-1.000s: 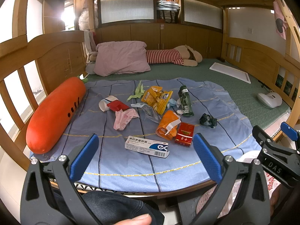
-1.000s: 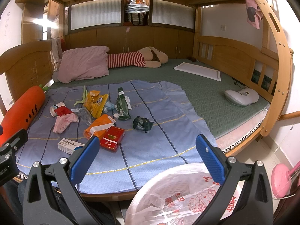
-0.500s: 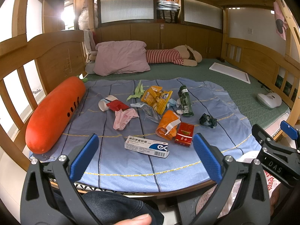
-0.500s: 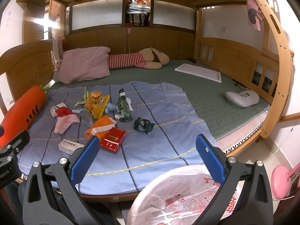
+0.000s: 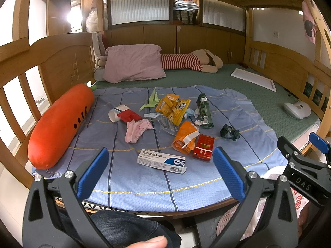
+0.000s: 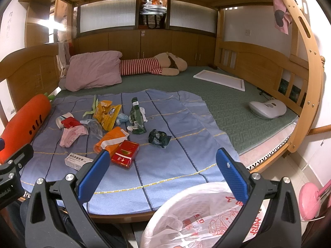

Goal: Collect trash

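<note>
Both the left tool [image 5: 160, 172] and right tool [image 6: 162, 174] gape empty, low in frame; litter mid-frame on the blue sheet [image 5: 144, 181], white bag [image 6: 198, 217] at bottom right

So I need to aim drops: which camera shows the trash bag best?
The right wrist view: the bag gapes open below the right gripper. The left wrist view shows only a sliver of it behind that gripper.

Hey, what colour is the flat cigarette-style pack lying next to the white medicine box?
Red with gold trim, clearest in the right wrist view: the pack.
</note>
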`<state>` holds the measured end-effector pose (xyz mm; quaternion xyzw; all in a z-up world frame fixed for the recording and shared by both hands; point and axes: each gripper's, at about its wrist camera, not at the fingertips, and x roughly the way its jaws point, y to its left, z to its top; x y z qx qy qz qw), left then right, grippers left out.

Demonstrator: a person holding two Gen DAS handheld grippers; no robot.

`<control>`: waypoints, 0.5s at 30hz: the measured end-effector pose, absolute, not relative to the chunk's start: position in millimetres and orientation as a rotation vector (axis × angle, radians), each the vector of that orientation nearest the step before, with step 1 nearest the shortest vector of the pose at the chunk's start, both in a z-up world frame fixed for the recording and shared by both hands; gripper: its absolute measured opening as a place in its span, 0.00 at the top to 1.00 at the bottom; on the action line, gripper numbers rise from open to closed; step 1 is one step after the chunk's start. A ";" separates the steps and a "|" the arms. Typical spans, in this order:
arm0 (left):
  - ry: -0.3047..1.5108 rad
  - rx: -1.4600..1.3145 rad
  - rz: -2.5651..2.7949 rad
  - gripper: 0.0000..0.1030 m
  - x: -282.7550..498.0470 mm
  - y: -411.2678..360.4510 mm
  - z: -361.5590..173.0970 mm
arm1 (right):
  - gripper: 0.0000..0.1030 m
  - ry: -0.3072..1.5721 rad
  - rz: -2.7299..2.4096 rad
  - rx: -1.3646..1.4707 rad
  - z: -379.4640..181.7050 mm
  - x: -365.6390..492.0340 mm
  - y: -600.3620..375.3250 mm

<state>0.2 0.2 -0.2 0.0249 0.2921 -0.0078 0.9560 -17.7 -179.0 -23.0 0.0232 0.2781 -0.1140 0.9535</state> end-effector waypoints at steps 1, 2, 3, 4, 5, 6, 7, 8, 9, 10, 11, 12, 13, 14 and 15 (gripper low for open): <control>0.594 0.050 -0.016 0.03 0.3 0.1 -0.3 | 0.03 0.564 -0.232 0.047 -23.0 -17.5 -178.7; 0.595 0.050 -0.017 0.03 0.3 0.1 -0.1 | 0.03 0.565 -0.232 0.047 -23.0 -17.4 -178.7; 0.595 0.050 -0.017 0.03 0.3 0.4 -2.2 | 0.03 0.566 -0.232 0.048 -22.9 -17.7 -179.2; 0.595 0.051 -0.017 0.03 0.4 1.1 -5.3 | 0.03 0.565 -0.234 0.049 -22.9 -17.7 -179.0; 0.597 0.052 -0.018 0.03 0.9 1.2 -5.0 | 0.03 0.565 -0.239 0.050 -22.8 -17.8 -178.9; 0.600 0.054 -0.022 0.03 2.2 1.4 -5.2 | 0.03 0.569 -0.247 0.051 -22.1 -17.2 -179.2; 0.606 0.054 -0.029 0.03 4.7 2.0 -5.7 | 0.03 0.574 -0.255 0.057 -21.4 -15.5 -179.7; 0.628 0.051 -0.050 0.03 12.1 5.4 -10.9 | 0.03 0.589 -0.253 0.068 -21.3 -12.9 -182.6; 0.660 0.041 -0.069 0.03 21.2 11.3 -24.3 | 0.03 0.603 -0.244 0.078 -21.4 -10.6 -185.2; 0.701 0.025 -0.089 0.03 31.0 19.4 -34.4 | 0.03 0.631 -0.231 0.103 -22.9 -7.0 -190.6; 0.756 -0.003 -0.104 0.03 43.2 32.5 -45.0 | 0.03 0.643 -0.224 0.129 -23.4 -6.2 -196.2; 0.799 -0.035 -0.115 0.03 52.7 45.6 -52.0 | 0.03 0.643 -0.222 0.140 -23.1 -6.3 -200.2; 0.845 -0.072 -0.123 0.09 64.9 63.1 -60.1 | 0.03 0.635 -0.221 0.151 -22.0 -5.8 -207.4; 0.879 -0.104 -0.117 0.16 76.7 80.8 -67.4 | 0.03 0.621 -0.228 0.147 -21.0 -5.7 -213.7; 0.899 -0.137 -0.093 0.34 87.0 98.2 -71.1 | 0.03 0.614 -0.238 0.139 -20.7 -5.2 -218.0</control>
